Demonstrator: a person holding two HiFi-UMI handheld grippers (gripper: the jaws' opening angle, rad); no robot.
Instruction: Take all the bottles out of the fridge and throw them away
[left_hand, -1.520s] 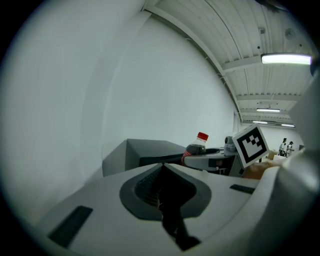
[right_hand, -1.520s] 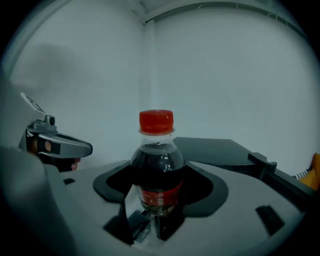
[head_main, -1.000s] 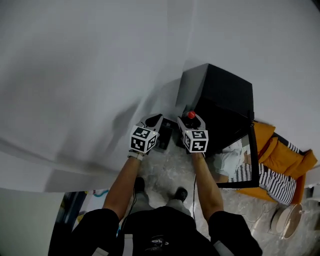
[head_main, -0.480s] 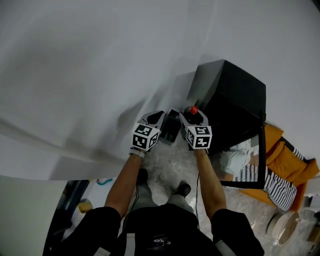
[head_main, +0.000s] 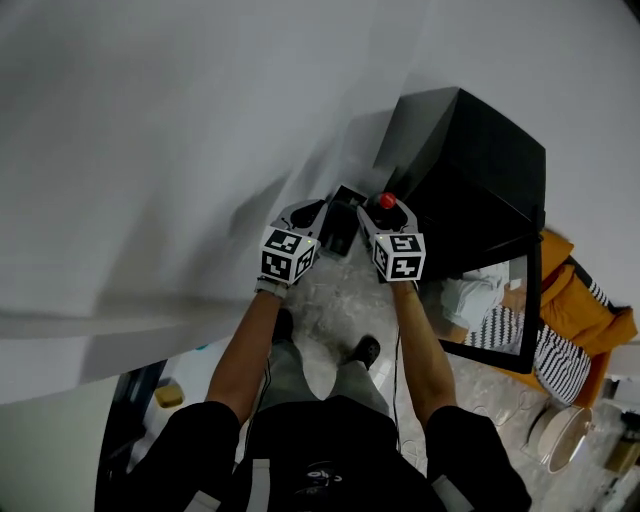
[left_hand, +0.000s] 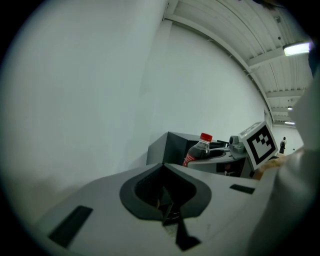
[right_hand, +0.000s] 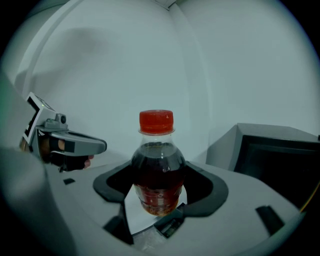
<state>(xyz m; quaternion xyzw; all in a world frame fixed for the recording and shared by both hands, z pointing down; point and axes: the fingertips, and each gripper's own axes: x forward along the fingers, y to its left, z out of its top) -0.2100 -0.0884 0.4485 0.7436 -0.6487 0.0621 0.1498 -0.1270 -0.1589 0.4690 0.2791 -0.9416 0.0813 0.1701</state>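
Both claws have edged toward the small black bin (head_main: 343, 228) by the wall. Right claw (head_main: 388, 208) pinches the red-capped bottle (right_hand: 156, 170) upright, left claw (head_main: 308, 212) pressed together, empty. I'd centre it over the bin before letting go

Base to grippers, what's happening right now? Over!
Left gripper shut, empty. Right gripper shut on red-capped bottle, held upright. Black fridge close on the right, door open.

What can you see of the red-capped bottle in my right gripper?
The small clear plastic bottle has a red screw cap, dark brown liquid nearly to the neck and a reddish label low down. It stands upright, its lower body clamped between the right gripper's jaws, near the black fridge.
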